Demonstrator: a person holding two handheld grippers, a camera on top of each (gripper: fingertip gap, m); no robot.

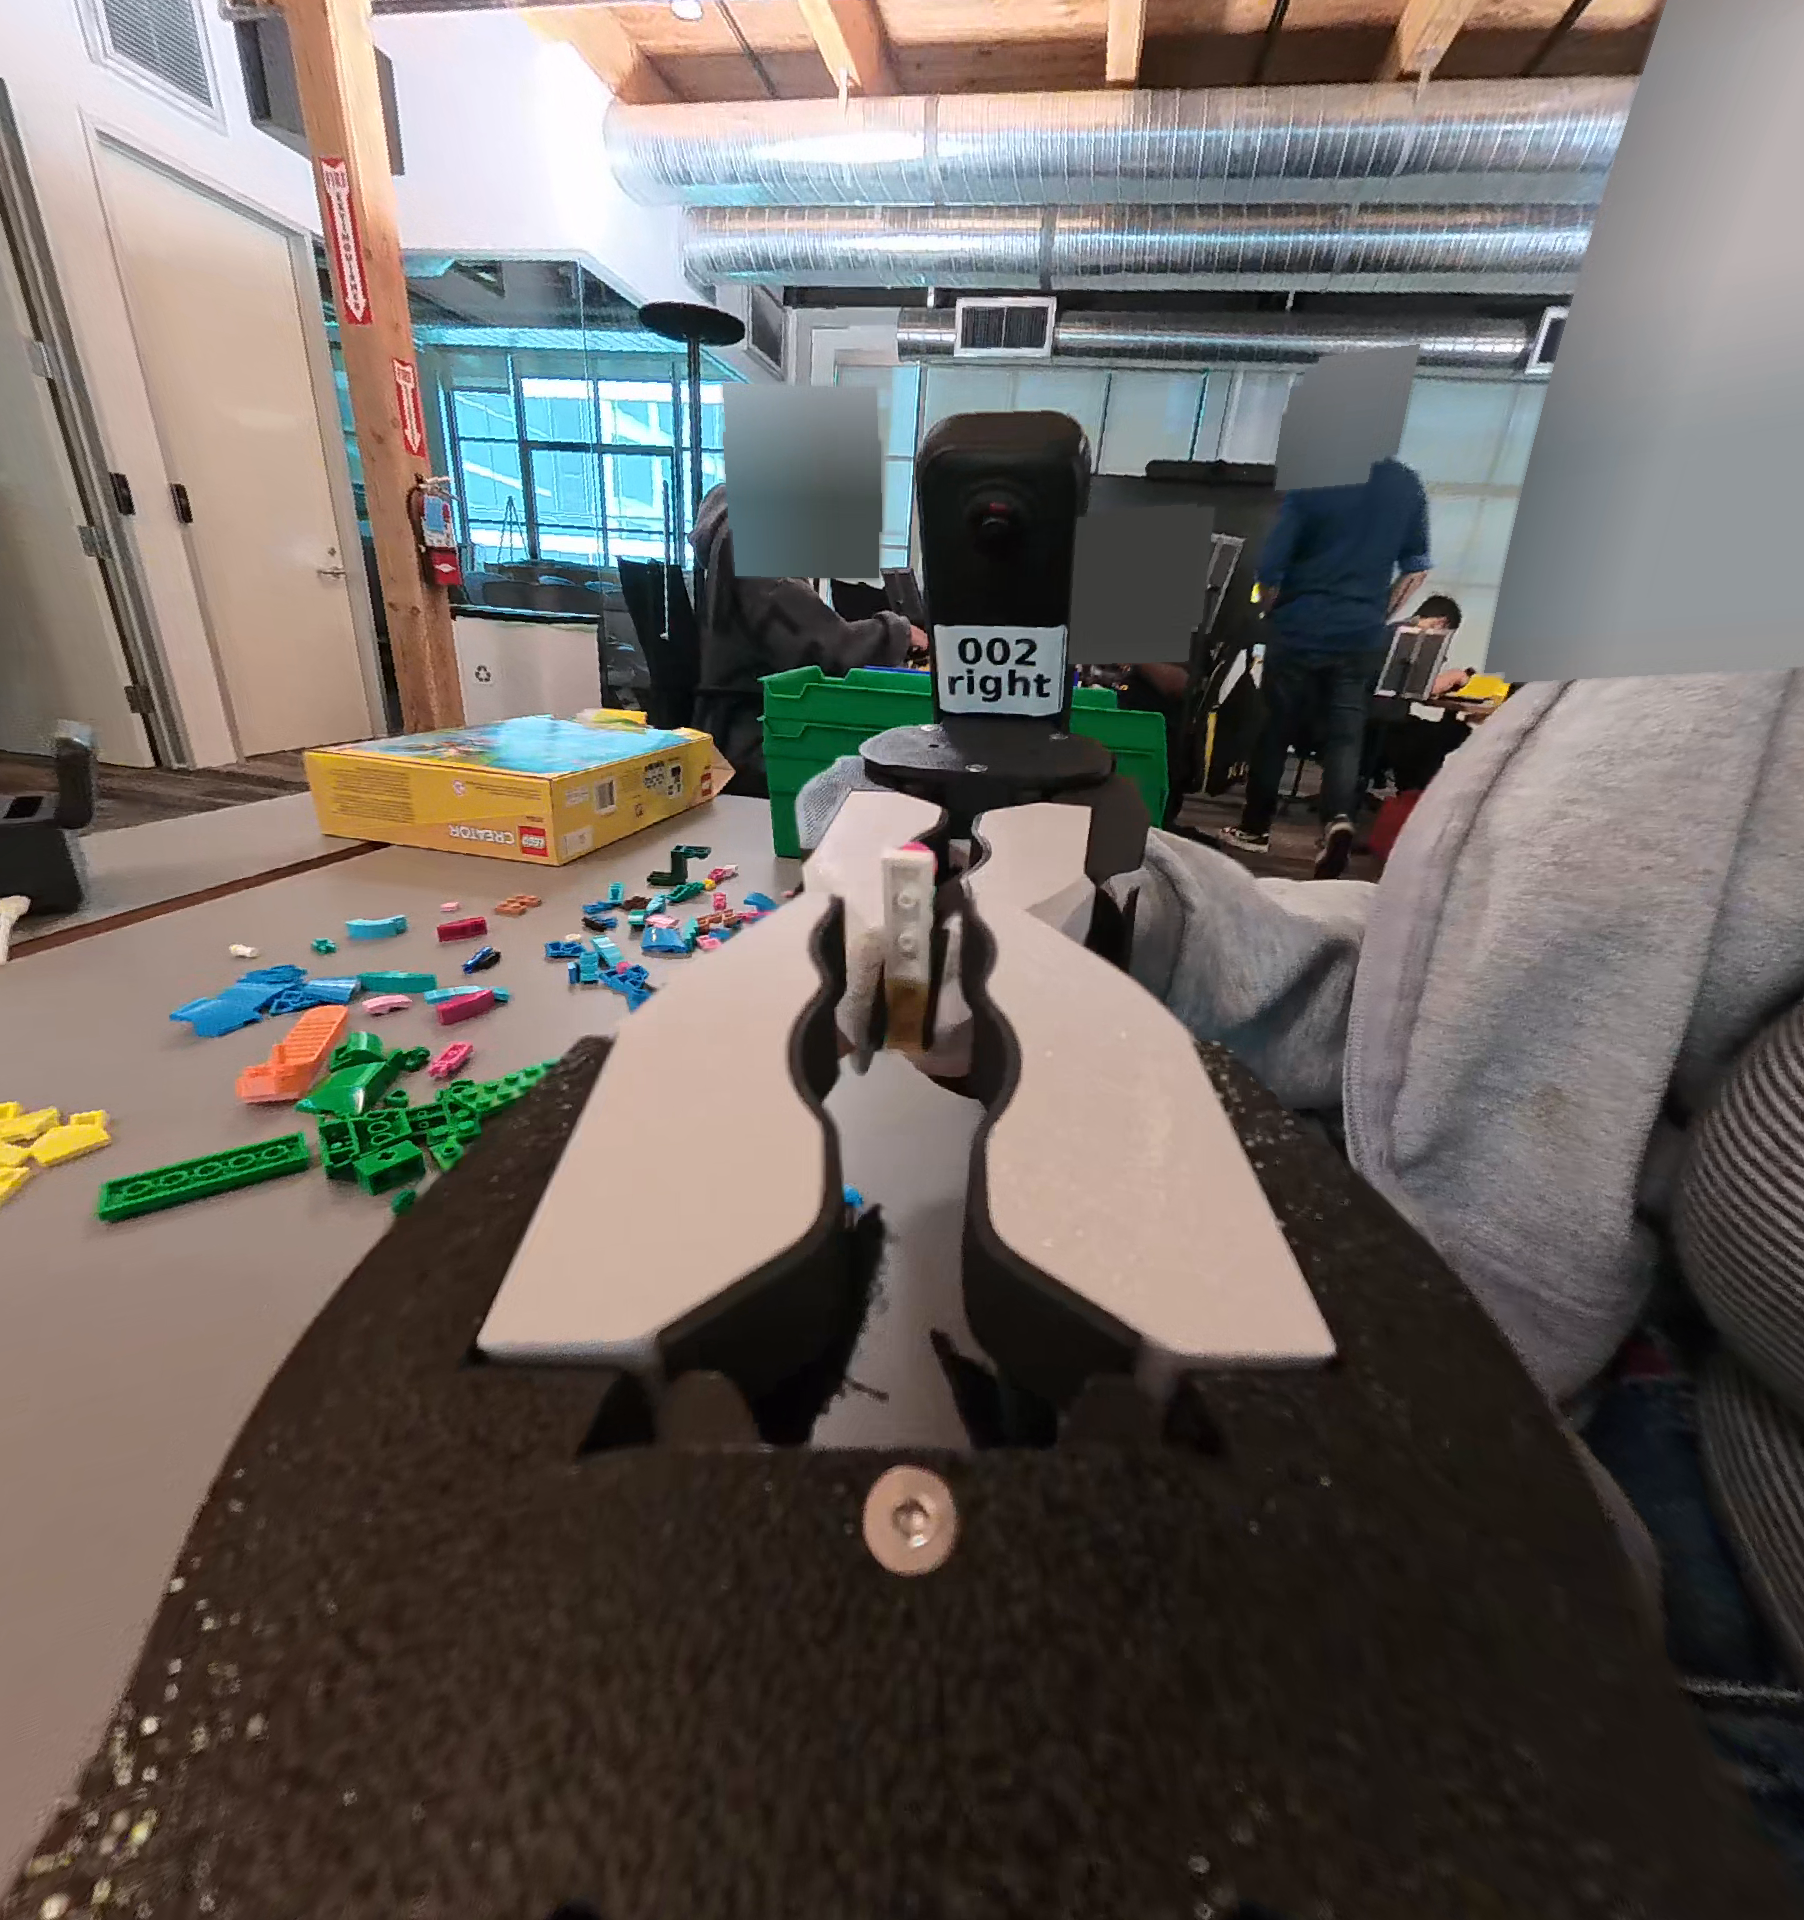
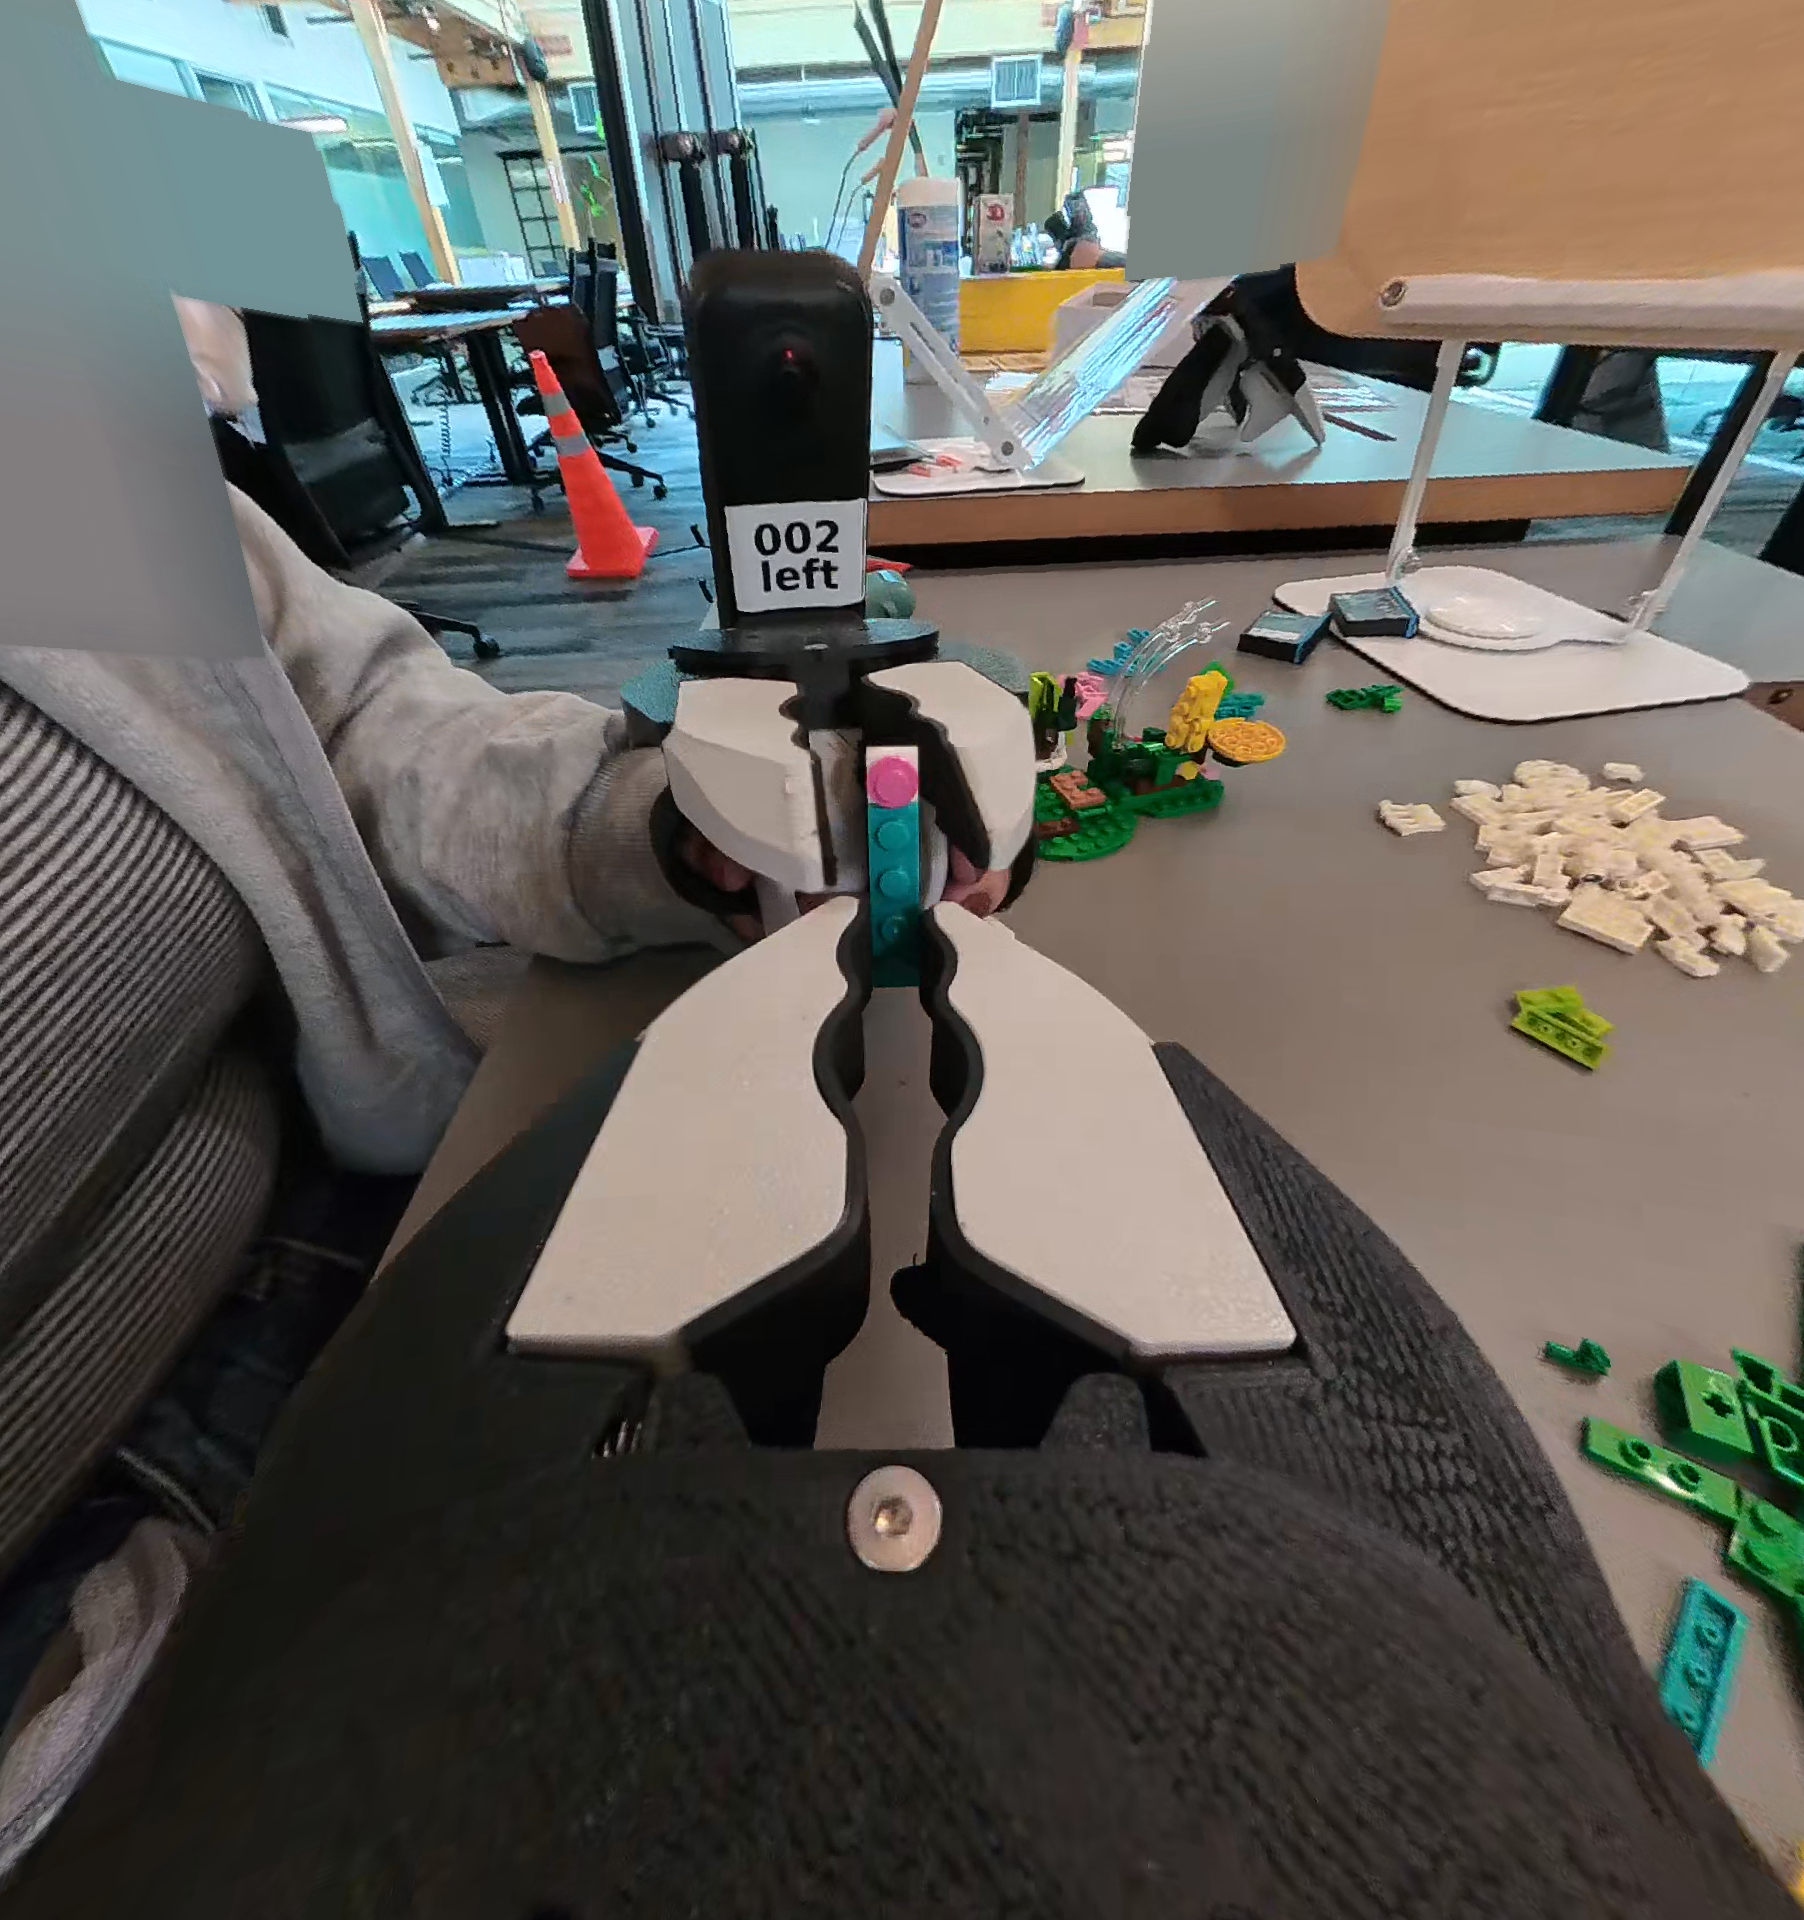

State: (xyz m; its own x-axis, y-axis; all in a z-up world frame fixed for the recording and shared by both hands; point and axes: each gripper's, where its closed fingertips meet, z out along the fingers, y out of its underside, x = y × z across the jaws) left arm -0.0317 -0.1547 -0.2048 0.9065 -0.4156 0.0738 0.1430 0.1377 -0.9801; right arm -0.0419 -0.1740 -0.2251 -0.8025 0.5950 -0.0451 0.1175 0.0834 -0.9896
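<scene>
Grey table [image 2: 1293, 1039] carries the bulk: yellow toy-brick box [image 1: 508, 790] and green bins [image 1: 825, 748] at the far edge, loose bricks in blue, teal, pink and green [image 1: 378, 1018] to the left, pile of white plates [image 2: 1625, 862], part-built green model [image 2: 1137, 779].

Both grippers face each other above the table edge, tips nearly meeting.

Right gripper [image 2: 893, 935]: jaws narrow, clamped on the lower end of an upright teal strip plate [image 2: 893, 883] capped with a pink round stud [image 2: 890, 779].

Left gripper [image 1: 903, 956]: jaws narrow around the same stack, seen from its white side [image 1: 908, 904]; contact unclear.
</scene>
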